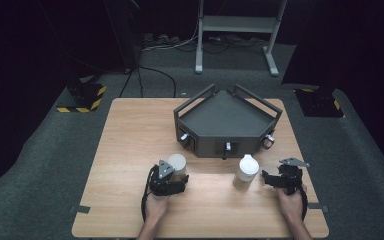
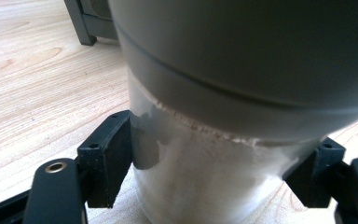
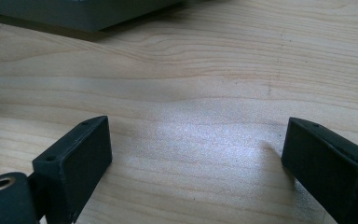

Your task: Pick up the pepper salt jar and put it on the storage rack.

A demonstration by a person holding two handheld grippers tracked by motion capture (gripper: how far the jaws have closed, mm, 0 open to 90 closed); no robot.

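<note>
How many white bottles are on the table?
2. One white bottle stands between the left gripper jaws; the other bottle stands beside the right gripper.

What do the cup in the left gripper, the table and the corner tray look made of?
Cup: likely translucent frosted plastic, cloudy wall with a soft sheen; its grey lid looks like matte plastic. Table: light wood or wood-look laminate, visible grain lines; which, I cannot tell. Corner tray: dark grey, matte, flat panels with rails, probably plastic or painted metal.
</note>
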